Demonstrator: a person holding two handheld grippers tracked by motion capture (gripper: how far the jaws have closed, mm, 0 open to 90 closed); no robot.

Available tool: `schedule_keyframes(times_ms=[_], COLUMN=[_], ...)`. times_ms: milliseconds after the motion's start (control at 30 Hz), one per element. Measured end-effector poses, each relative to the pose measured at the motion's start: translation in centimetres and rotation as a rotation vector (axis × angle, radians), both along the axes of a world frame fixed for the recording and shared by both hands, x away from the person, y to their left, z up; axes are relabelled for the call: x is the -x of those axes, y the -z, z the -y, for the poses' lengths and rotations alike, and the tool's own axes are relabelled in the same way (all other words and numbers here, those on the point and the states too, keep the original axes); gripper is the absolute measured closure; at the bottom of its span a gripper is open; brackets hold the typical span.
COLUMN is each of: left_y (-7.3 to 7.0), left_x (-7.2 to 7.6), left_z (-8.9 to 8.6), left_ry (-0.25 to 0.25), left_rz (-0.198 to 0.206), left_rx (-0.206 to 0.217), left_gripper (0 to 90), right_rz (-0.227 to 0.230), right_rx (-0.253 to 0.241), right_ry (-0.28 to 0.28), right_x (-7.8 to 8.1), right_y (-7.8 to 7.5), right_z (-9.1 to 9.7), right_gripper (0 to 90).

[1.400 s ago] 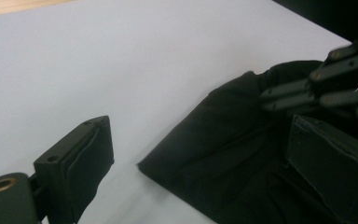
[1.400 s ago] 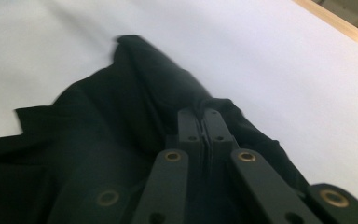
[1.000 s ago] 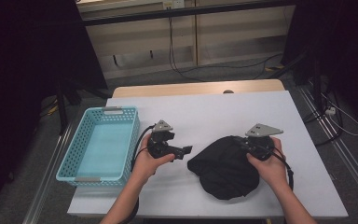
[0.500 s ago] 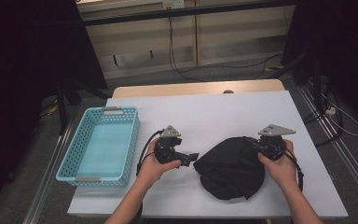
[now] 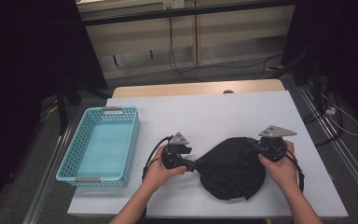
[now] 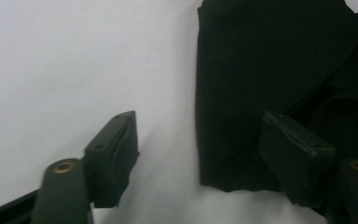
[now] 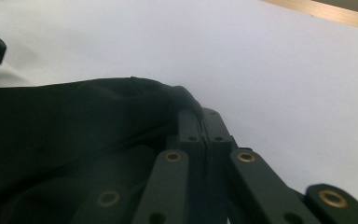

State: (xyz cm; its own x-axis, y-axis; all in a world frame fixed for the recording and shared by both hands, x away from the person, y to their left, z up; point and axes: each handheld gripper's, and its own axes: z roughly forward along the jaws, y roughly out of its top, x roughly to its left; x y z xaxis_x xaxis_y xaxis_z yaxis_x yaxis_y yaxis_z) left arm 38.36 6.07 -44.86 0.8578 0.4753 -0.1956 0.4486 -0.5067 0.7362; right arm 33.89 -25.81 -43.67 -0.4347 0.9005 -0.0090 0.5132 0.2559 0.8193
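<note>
Black cloth [image 5: 233, 170] lay bunched on the table [image 5: 223, 112] between both claws: right claw [image 7: 203, 122] clamped tight on its far edge, left claw [image 6: 200, 154] apart but just been closing, straddling the near corner, one jaw over fabric.

The black cloth [image 6: 279, 70] runs off the left gripper view's edge.
</note>
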Motion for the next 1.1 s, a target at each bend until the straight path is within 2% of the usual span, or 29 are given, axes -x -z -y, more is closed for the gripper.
schedule_keyframes(times_ms=[33, 100, 267, 433, 500, 533, 567, 600, 633, 700, 733, 800, 900, 1000, 1067, 1100], left_y=[0.0, 0.1, 0.7, 0.7, 0.6, 0.5, 0.5, 0.3, 0.3, -0.2, -0.6, -1.2, -1.7, -2.5, -3.0, -3.4], left_x=[0.1, 0.2, 0.4, 0.4, 0.3, 0.2, 0.2, 0.1, 0.1, -0.4, -0.7, -1.0, -1.1, -1.3, -1.5, -1.7], left_z=[0.1, 0.2, 0.5, 0.7, 0.8, 0.8, 0.8, 0.6, 0.6, 0.2, -0.3, -0.6, -0.8, -1.2, -1.6, -1.8], left_ry=[0.005, 0.018, 0.048, 0.046, 0.047, 0.037, 0.037, 0.019, 0.019, -0.018, -0.036, -0.046, -0.053, -0.081, -0.095, -0.103], left_rz=[-0.003, -0.006, -0.011, 0.0, -0.002, -0.008, -0.008, -0.018, -0.018, -0.037, -0.056, -0.058, -0.056, -0.069, -0.068, -0.063], left_rx=[-0.002, -0.011, -0.027, -0.025, -0.02, -0.008, -0.008, 0.001, 0.001, 0.025, 0.049, 0.065, 0.068, 0.094, 0.09, 0.096], left_gripper=[36.2, 40.0, 57.1, 75.5, 81.2, 84.4, 85.1, 85.7, 85.9, 86.2, 86.4, 86.6, 86.7, 86.7, 86.8, 86.9], right_rz=[0.002, 0.003, 0.008, 0.008, 0.008, 0.013, 0.013, 0.026, 0.026, 0.03, 0.04, 0.045, 0.058, 0.075, 0.07, 0.066], right_rx=[0.0, 0.0, -0.017, -0.027, -0.036, -0.048, -0.048, -0.058, -0.058, -0.078, -0.099, -0.103, -0.099, -0.109, -0.107, -0.103], right_ry=[-0.006, -0.006, -0.015, -0.025, -0.027, -0.027, -0.027, -0.038, -0.038, -0.054, -0.065, -0.073, -0.088, -0.145, -0.203, -0.247], right_x=[0.1, 0.2, 0.3, 0.3, 0.4, 0.4, 0.4, 0.5, 0.5, 0.6, 0.7, 0.8, 0.9, 1.1, 1.3, 1.6], right_y=[-0.1, -0.1, -0.1, -0.2, -0.3, -0.4, -0.4, -0.6, -0.6, -1.0, -1.4, -1.7, -2.1, -2.7, -3.0, -3.0], right_z=[-0.1, -0.1, -0.1, -0.3, -0.3, -0.3, -0.3, -0.3, -0.3, -0.4, -0.7, -1.1, -1.6, -2.5, -3.4, -4.5], right_gripper=[88.2, 88.2, 87.8, 86.2, 84.0, 74.3, 74.3, 62.6, 62.6, 57.3, 51.2, 46.0, 43.1, 40.8, 40.7, 38.7])
